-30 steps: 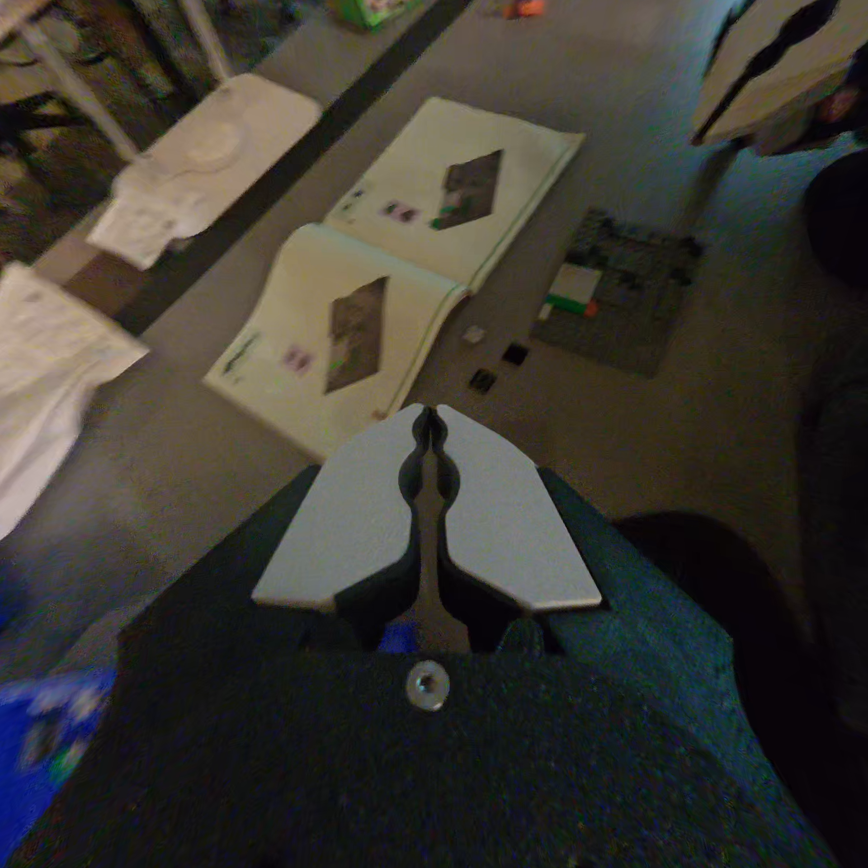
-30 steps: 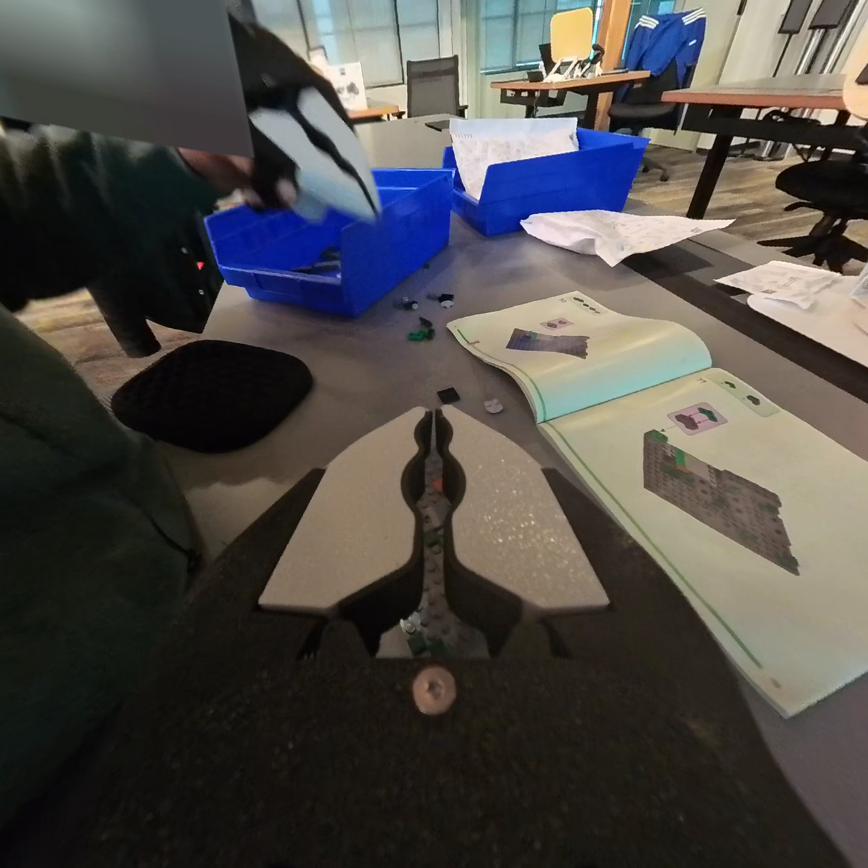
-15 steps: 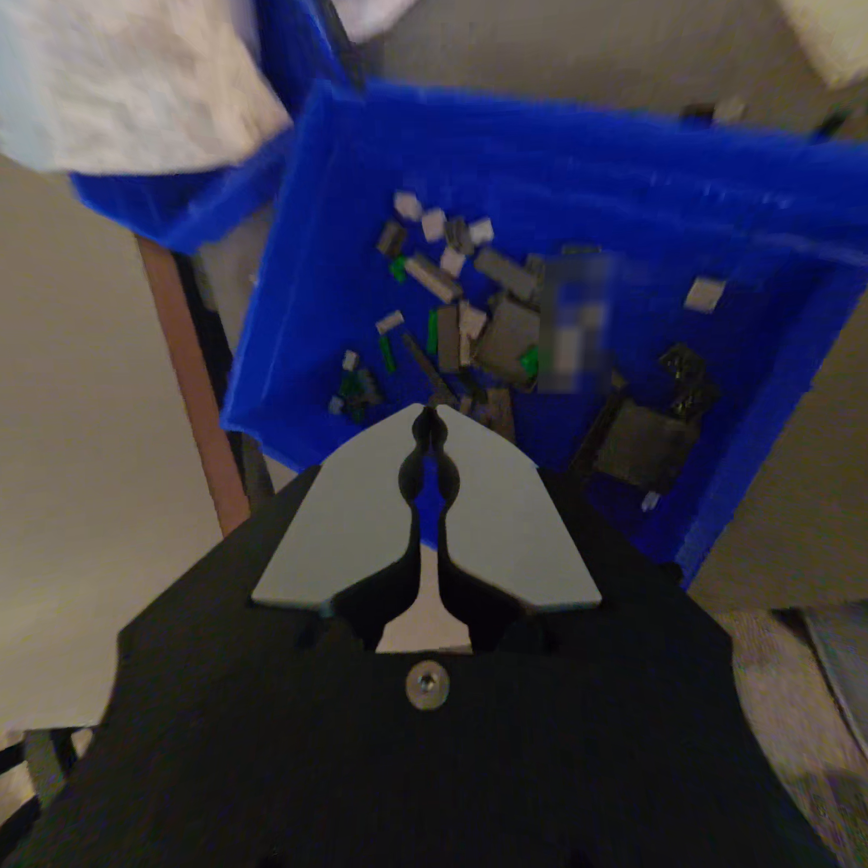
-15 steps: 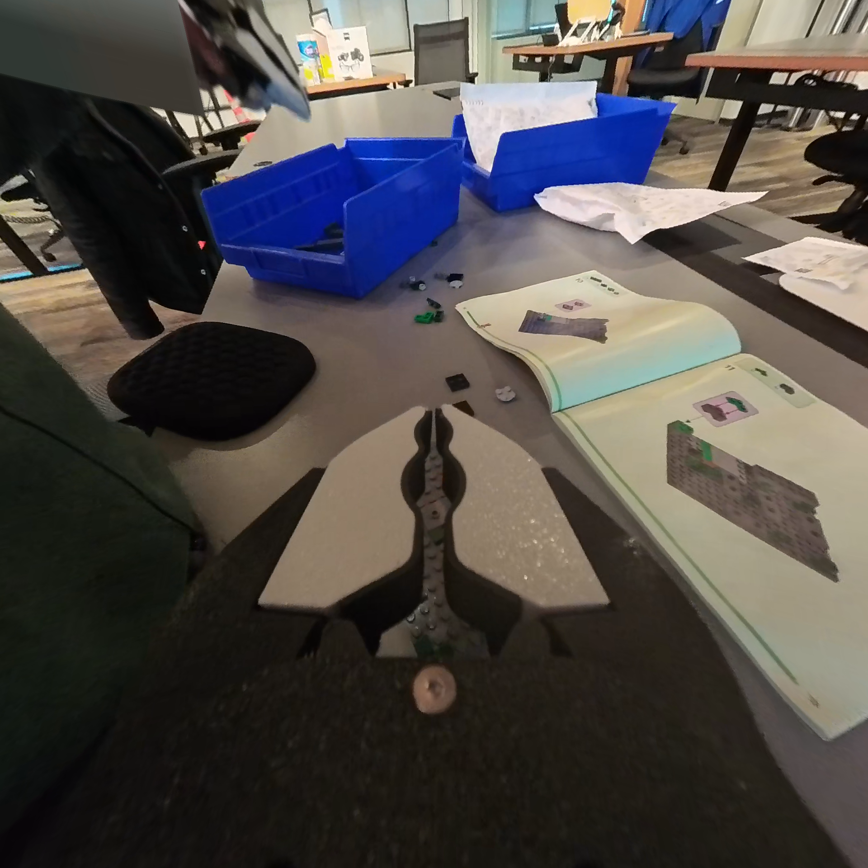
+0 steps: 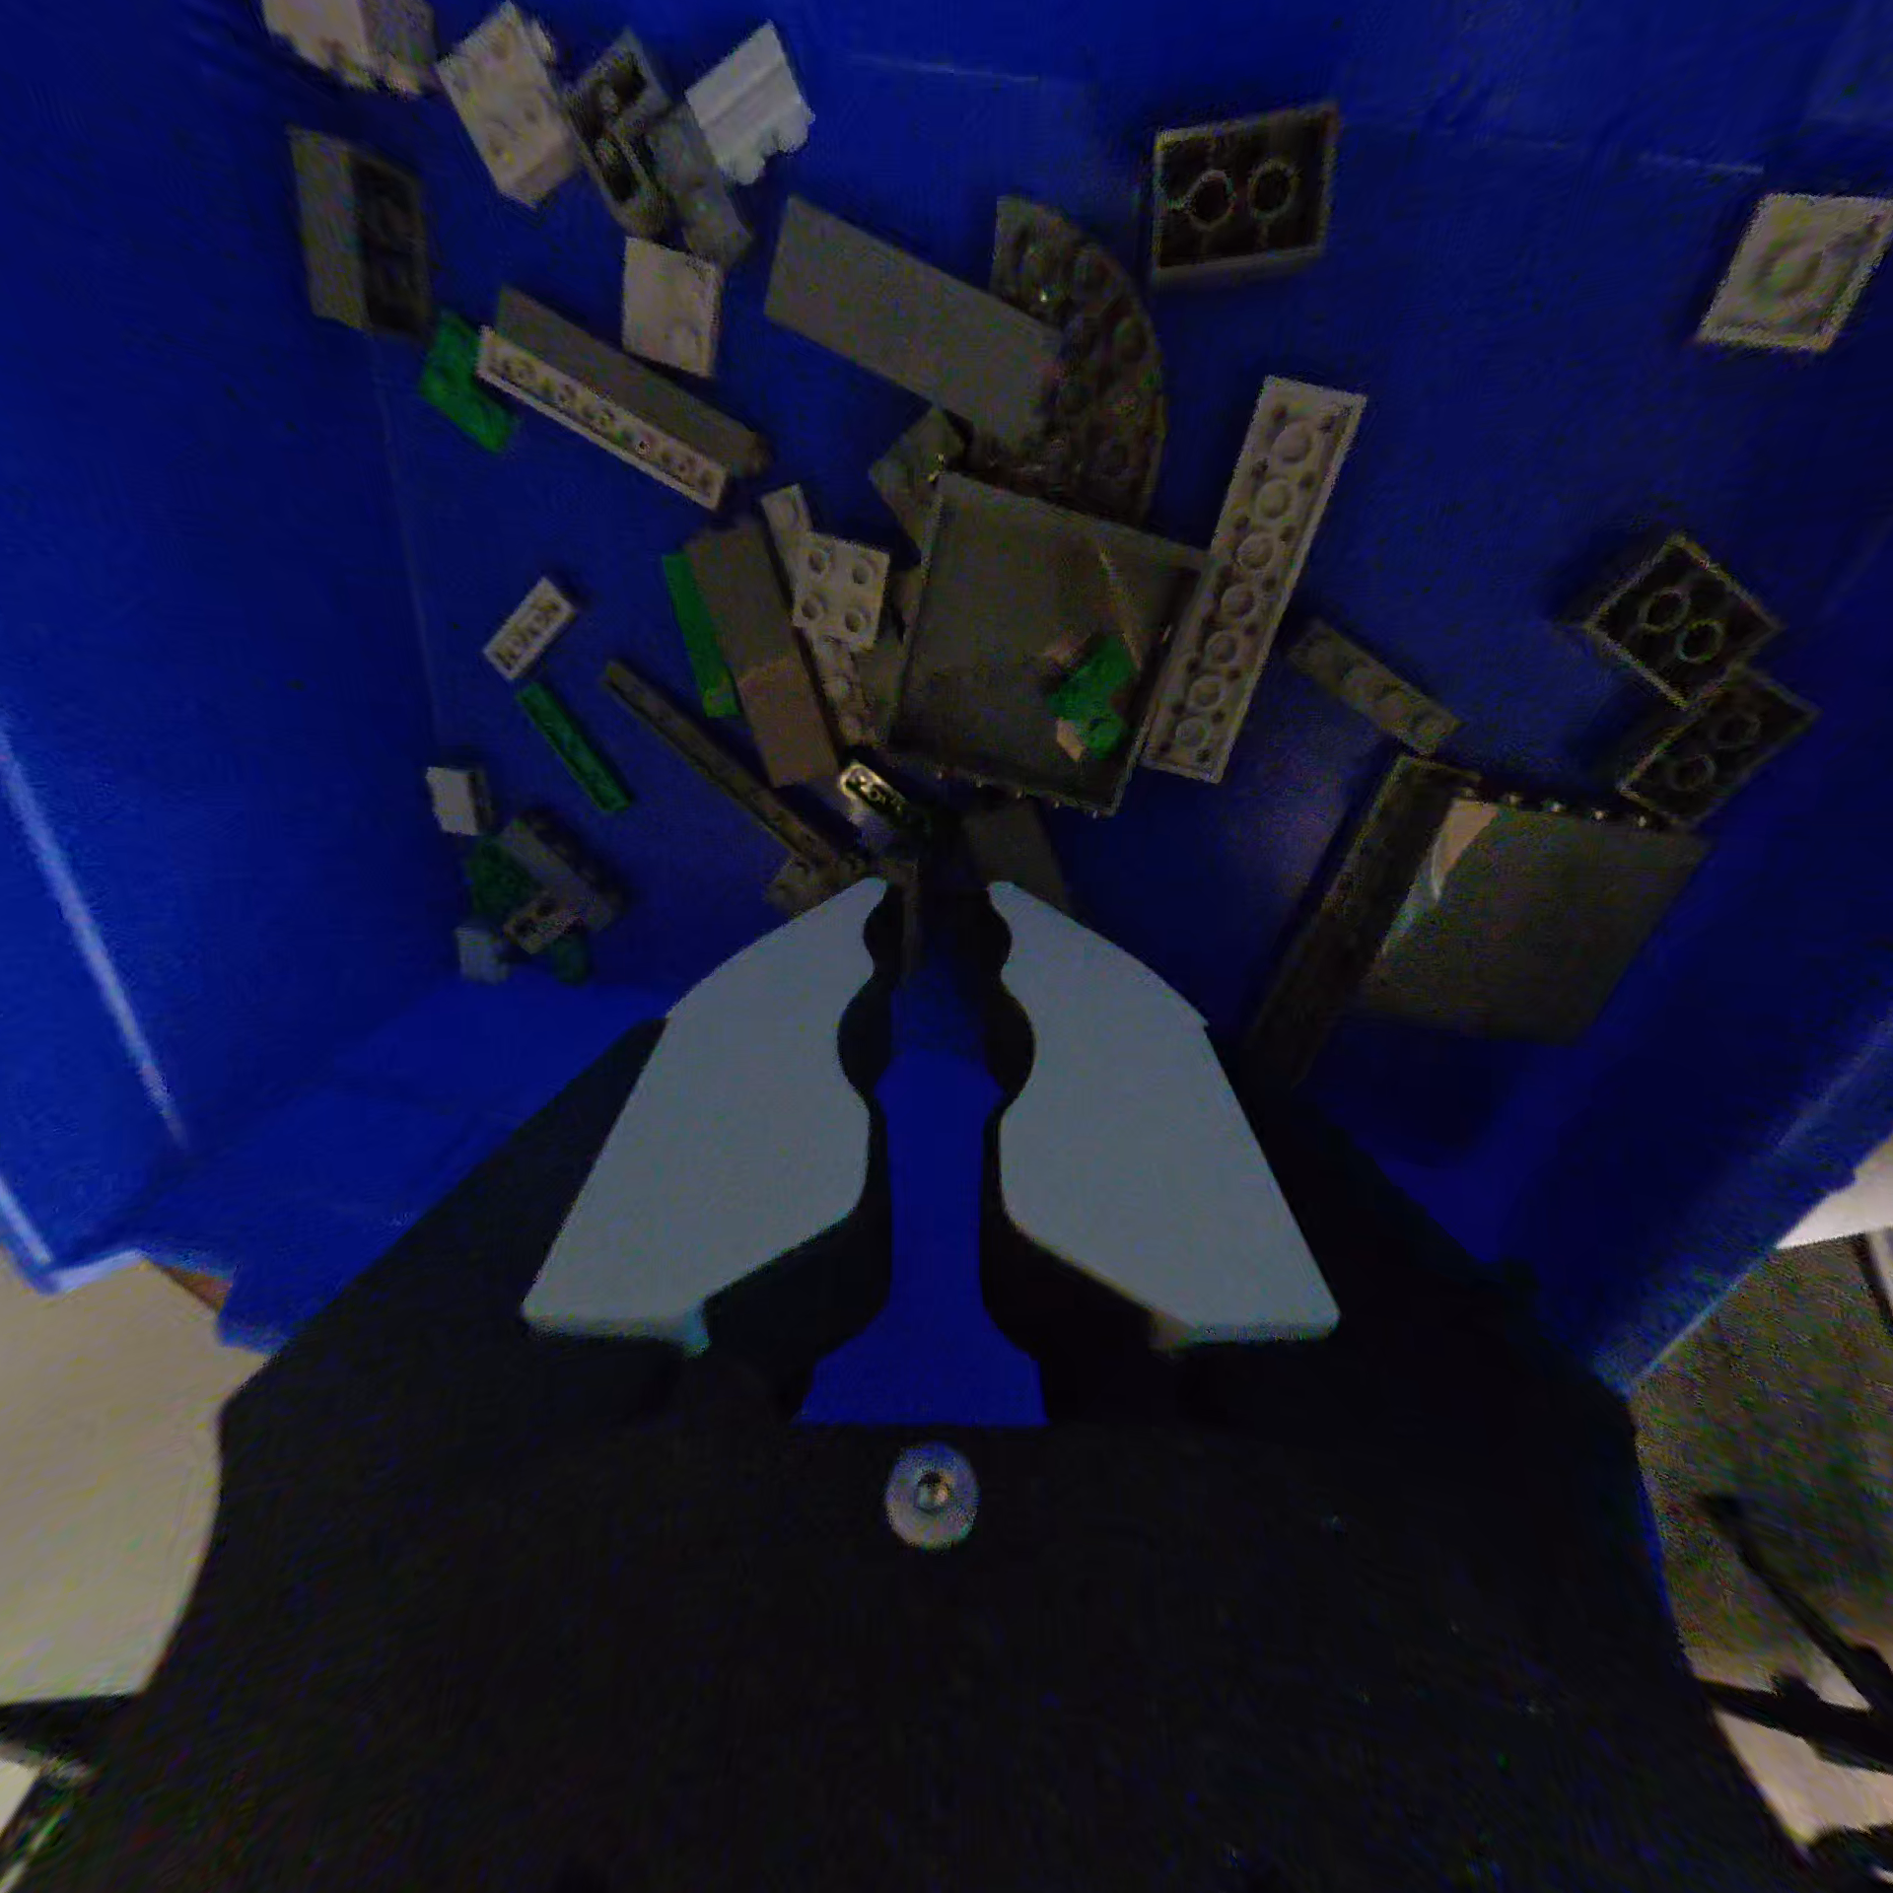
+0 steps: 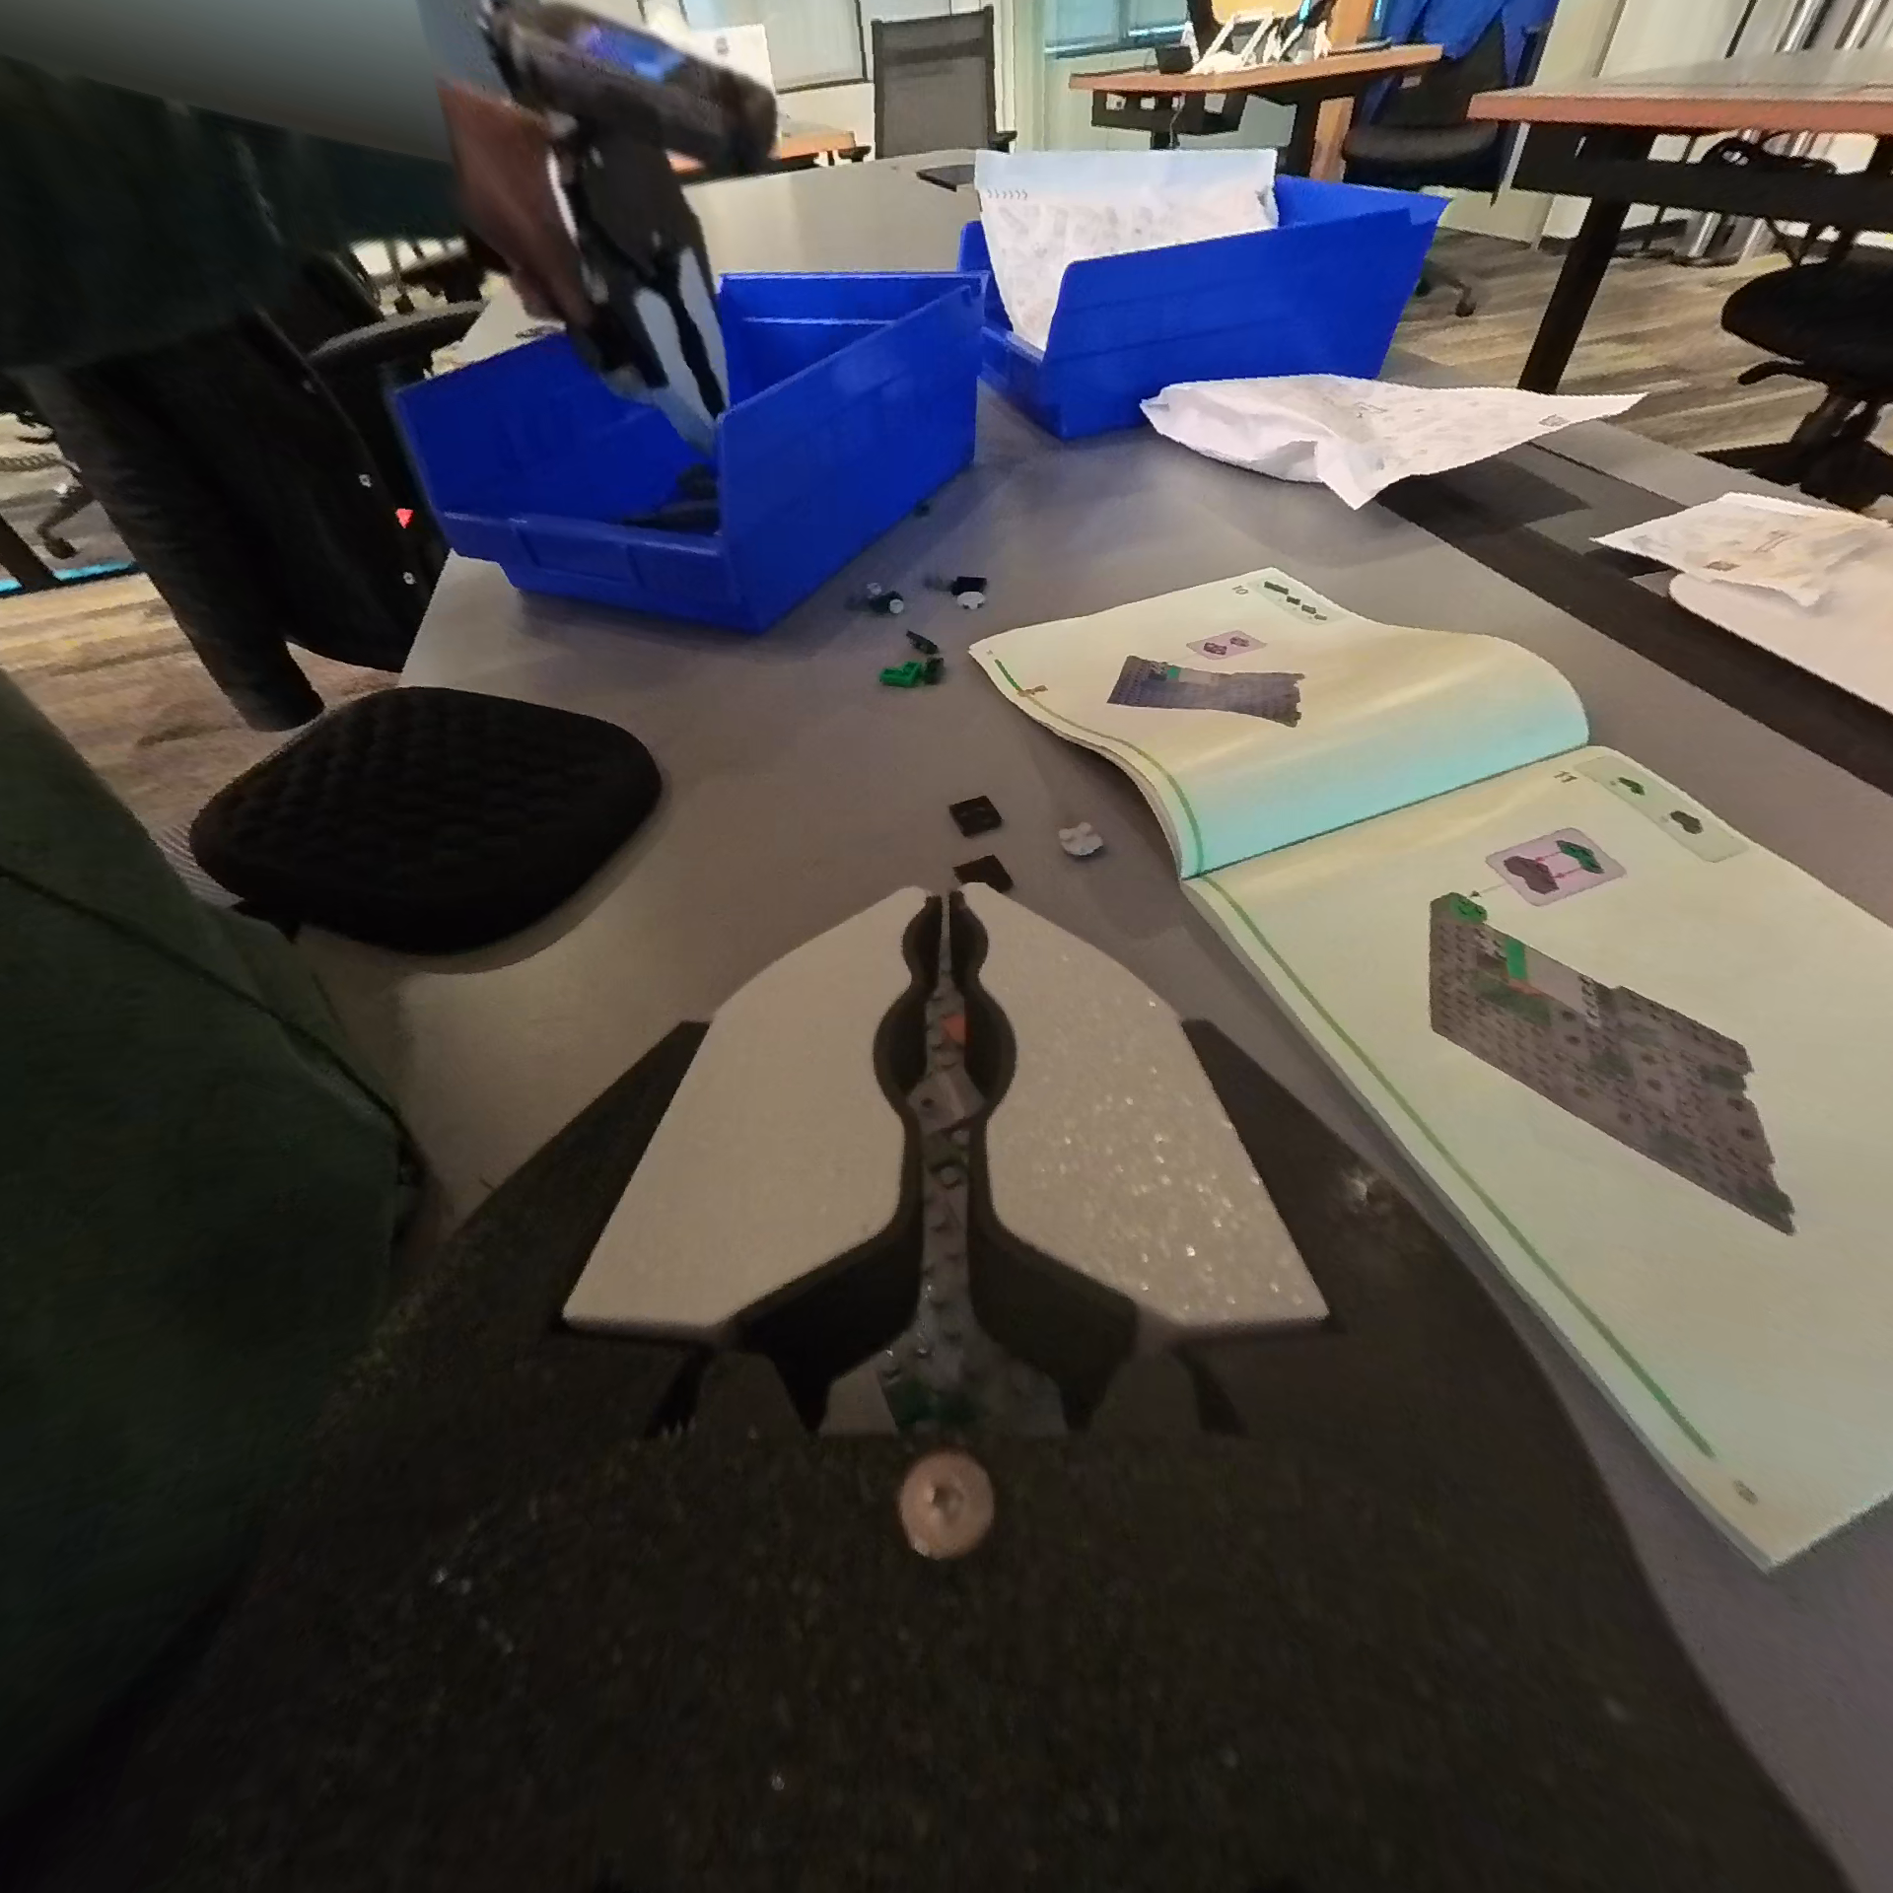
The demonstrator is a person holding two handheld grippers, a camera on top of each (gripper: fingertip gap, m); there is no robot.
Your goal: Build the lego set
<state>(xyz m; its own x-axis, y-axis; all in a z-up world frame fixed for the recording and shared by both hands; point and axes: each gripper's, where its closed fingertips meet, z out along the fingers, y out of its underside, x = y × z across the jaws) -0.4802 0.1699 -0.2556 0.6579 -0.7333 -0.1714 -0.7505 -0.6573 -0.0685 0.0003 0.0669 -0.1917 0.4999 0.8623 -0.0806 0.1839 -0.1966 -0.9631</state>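
My left gripper is inside the blue bin, its jaws a little apart and holding nothing, tips just above a dark piece among several loose grey, white and green bricks. A large dark grey plate with a green piece lies just ahead. In the right wrist view this left gripper dips into the same bin. My right gripper is shut over the grey studded baseplate, which shows only through the gap between its fingers.
An open instruction booklet lies to the right. Two small black tiles, a white piece and green bits lie ahead. A black pad is at the left. A second blue bin with paper stands behind. My hands' fingertips stand some 50 centimetres from each other. The large dark grey plate is about 5 centimetres from my left fingertips and 45 centimetres from my right.
My left gripper swung from over the booklet and baseplate to the blue bin, went down into it and opened slightly. The right gripper stayed shut over the baseplate.
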